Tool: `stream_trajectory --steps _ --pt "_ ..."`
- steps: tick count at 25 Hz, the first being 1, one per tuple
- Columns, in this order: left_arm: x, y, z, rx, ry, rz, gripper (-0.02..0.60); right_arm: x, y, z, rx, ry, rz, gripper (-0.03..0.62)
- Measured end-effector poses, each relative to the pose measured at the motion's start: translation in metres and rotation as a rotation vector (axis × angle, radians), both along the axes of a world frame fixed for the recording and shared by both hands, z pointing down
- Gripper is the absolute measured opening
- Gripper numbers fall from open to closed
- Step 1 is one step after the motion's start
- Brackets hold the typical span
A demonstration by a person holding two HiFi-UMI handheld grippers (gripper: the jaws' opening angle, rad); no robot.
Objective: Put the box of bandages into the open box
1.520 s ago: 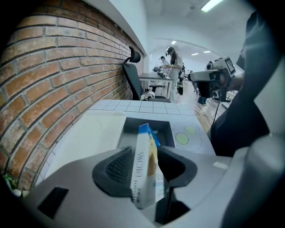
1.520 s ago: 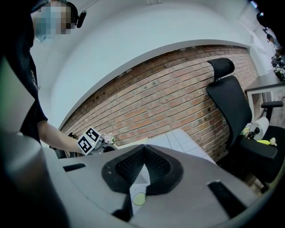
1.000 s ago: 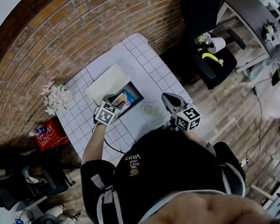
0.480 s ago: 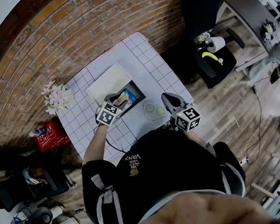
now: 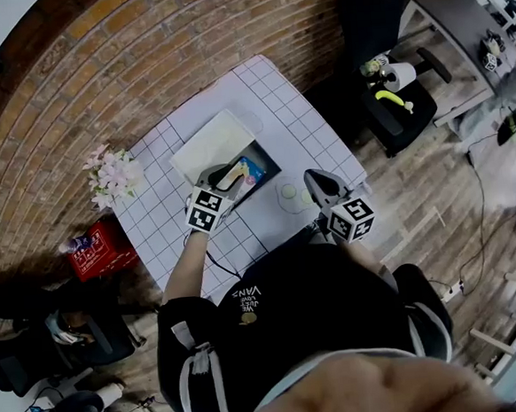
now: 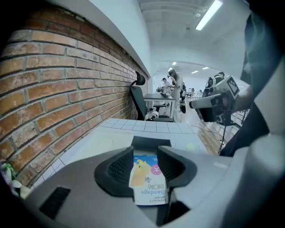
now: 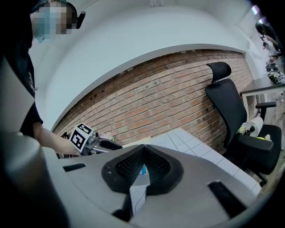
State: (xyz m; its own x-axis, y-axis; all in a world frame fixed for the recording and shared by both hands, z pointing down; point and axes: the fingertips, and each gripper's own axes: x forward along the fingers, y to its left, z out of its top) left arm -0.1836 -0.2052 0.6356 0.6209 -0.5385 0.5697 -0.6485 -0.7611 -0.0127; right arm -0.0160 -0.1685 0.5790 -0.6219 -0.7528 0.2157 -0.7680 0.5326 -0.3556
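Blue-printed box of bandages (image 6: 149, 180) is clamped between the left tongs (image 6: 145, 152) above the open box (image 5: 271, 168), mid-surface (image 5: 282, 110); right tongs (image 7: 143, 156) are clenched, empty.

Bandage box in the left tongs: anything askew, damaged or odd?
Nothing damaged or spilled. The bandage box is clamped in the left tongs, slightly tilted, its print upside down in the left gripper view, with the open box just beyond. That looks like grip orientation, not a fault.
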Motion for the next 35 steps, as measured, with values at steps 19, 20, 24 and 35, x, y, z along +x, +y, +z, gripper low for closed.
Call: stream_trajectory --steps 19,20,24,35 --pt "-0.028 0.037 -0.056 0.131 0.226 -0.122 0.036 -0.012 0.032 -0.008 0.02 0.025 0.08 -0.003" --pt "-0.027 0.04 -0.059 0.135 0.231 -0.132 0.033 -0.011 0.034 -0.009 0.021 0.024 0.077 -0.003" --pt "-0.026 0.052 -0.068 0.153 0.246 -0.175 0.023 -0.009 0.043 -0.012 0.024 0.019 0.053 -0.003" --pt "-0.008 0.103 -0.077 0.148 0.273 -0.253 0.012 0.006 0.075 -0.021 0.045 0.0 -0.007 -0.003"
